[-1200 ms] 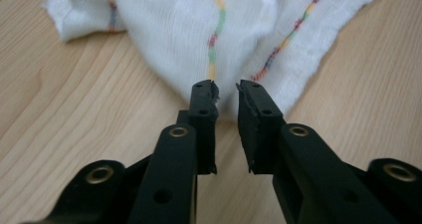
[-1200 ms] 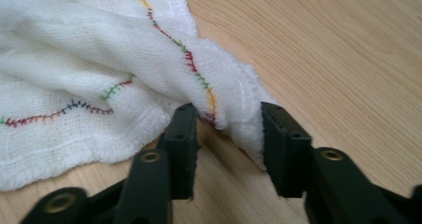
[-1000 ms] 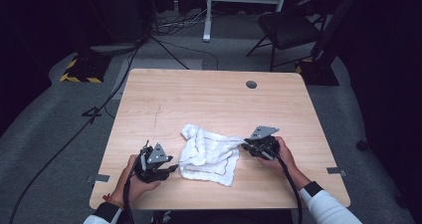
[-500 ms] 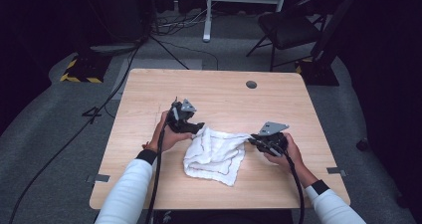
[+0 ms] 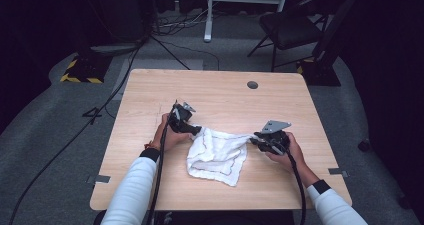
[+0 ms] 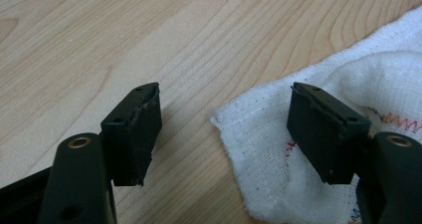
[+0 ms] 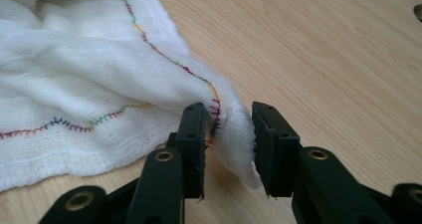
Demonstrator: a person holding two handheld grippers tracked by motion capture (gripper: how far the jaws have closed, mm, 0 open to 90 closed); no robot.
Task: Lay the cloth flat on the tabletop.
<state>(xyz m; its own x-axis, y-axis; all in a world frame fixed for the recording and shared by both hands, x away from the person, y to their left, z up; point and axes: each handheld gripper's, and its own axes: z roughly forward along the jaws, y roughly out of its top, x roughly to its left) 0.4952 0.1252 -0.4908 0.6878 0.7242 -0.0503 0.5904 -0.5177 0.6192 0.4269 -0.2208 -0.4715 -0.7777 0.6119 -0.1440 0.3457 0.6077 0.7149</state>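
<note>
White cloth (image 5: pixel 218 153): lain rumpled at the centre of the wooden table (image 5: pixel 150 90), partly spread. One corner is clamped in the right gripper (image 7: pixel 229 134), jaws nearly closed. The opposite corner is straddled, ungrasped, by the wide-open left gripper (image 6: pixel 224 119). Flattening is judged unfinished.

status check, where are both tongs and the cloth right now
Left tongs open, straddling a cloth corner. Right tongs shut on the opposite corner. Cloth rumpled on the table. Nothing in the way.
</note>
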